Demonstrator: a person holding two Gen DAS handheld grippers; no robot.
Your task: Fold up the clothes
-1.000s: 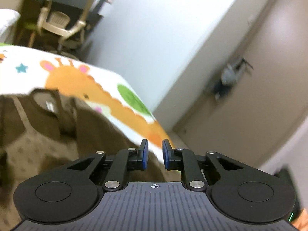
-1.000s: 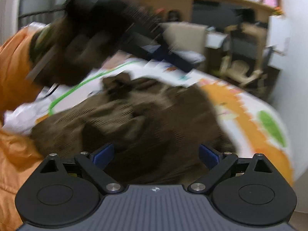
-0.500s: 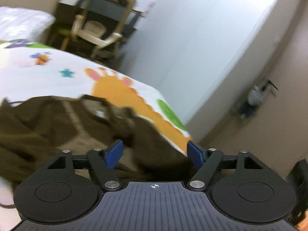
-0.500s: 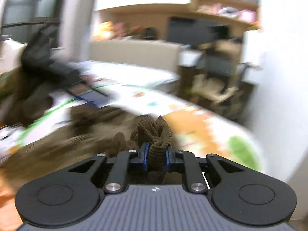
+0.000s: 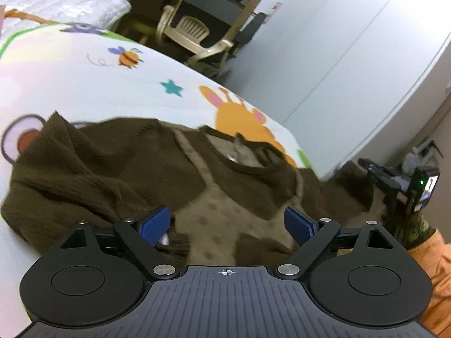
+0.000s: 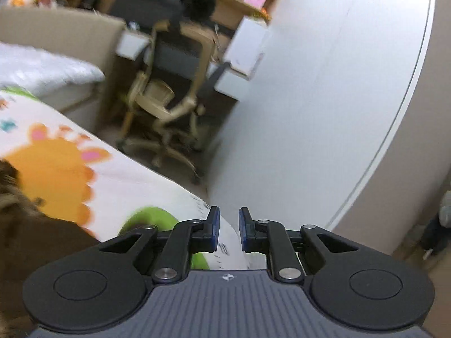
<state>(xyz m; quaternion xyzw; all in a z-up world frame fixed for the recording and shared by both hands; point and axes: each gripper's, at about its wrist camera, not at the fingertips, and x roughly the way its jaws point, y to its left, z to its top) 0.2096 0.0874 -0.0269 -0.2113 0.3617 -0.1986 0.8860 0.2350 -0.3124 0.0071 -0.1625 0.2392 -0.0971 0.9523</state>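
Left gripper (image 5: 227,221), shut a second ago, now opening over brown sweater (image 5: 107,174) (nothing clamped). Right gripper (image 6: 227,229), earlier wide, now together at 3 o'clock; held cloth not visible.

Left claw (image 5: 227,222) jaws opening; right claw (image 6: 227,229) closed, empty.

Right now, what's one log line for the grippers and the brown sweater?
left gripper: jaws opening, over sweater, nothing pinched | right gripper: shut, nothing seen in it | sweater: crumpled on bed sheet
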